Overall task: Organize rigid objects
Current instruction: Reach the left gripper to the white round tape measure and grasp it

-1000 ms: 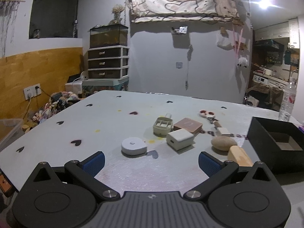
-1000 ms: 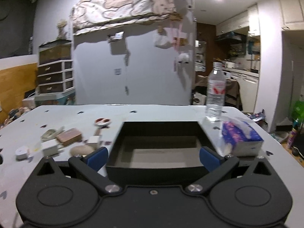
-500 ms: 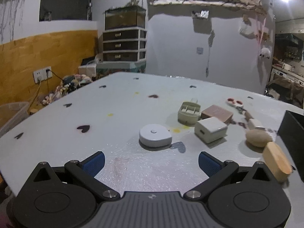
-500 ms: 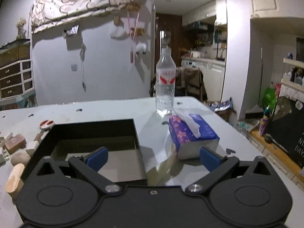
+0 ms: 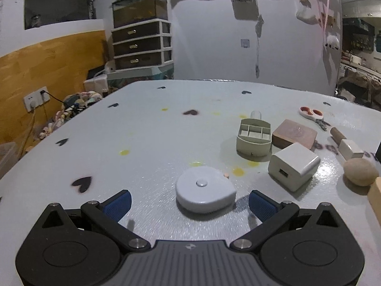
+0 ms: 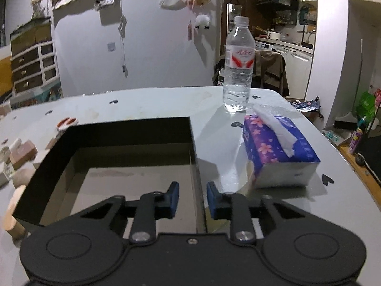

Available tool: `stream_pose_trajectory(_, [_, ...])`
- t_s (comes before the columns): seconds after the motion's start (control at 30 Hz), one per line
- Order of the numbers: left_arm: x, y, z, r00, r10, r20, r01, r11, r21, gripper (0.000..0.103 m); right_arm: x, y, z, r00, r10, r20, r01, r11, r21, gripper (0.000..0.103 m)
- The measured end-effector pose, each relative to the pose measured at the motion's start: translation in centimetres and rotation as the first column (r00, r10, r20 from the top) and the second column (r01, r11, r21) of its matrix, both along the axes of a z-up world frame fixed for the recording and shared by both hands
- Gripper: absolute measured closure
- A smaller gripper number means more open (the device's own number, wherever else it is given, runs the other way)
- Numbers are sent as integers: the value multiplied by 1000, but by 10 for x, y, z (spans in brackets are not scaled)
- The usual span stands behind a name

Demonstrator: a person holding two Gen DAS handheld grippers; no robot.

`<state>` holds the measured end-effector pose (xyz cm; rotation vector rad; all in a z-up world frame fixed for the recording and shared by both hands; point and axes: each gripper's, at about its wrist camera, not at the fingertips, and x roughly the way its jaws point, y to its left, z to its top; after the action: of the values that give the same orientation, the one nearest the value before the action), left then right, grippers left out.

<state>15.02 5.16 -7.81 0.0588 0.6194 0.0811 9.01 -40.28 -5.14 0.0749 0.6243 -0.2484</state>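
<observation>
My left gripper (image 5: 190,203) is open, low over the table, with a round white tape measure (image 5: 205,190) just ahead between its fingers. Behind it lie a white charger cube (image 5: 293,165), a grey-green compartment piece (image 5: 254,140), a brown block (image 5: 295,136), a tan stone (image 5: 360,172), scissors (image 5: 311,113) and a small wooden-handled stamp (image 5: 346,144). My right gripper (image 6: 190,200) has its jaws narrowed around the right wall of the empty black box (image 6: 193,143), one finger inside and one outside, with a gap left on each side of the wall.
A purple tissue box (image 6: 277,151) sits right of the black box, with a water bottle (image 6: 238,64) behind it. A wooden block (image 6: 13,206) lies at the box's left front corner. The table's right edge is near the tissue box.
My left gripper moved forward and down to the tape measure. My right gripper shifted right to the box's right wall and narrowed its jaws around it.
</observation>
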Motion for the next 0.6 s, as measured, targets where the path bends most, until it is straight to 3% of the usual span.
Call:
stream_pose_trajectory(0.07, [10,4,-5,999,-18,-49,17,1000,-24,0,4,2,-1,1000,-14,1,14,1000,-20,85])
stream_pose_trajectory(0.13, [14,10,-5,998,-34,-49,31,997,-66,0,8,3,-2,1000,-21,-5,21,999,-31,85])
stream_pose_trajectory(0.23, [19,13,-5,998,-26,-54,23,998,-58,0,9,3,-3,1000,-23,-16,22,999,-36,86])
stream_pose_trajectory(0.33, [21,13,-5,998,-17,-56,14,998,-56,0,10,-1,-2,999,-40,-24,39,999,-35,94])
stream_pose_trajectory(0.53, [21,13,-5,998,-18,-55,15,998,-54,0,11,1,-2,999,-35,-31,33,998,-56,94])
stream_pose_trajectory(0.6, [21,12,-4,998,-27,-48,24,998,-55,5,11,1,-2,999,-34,-29,32,998,-58,94])
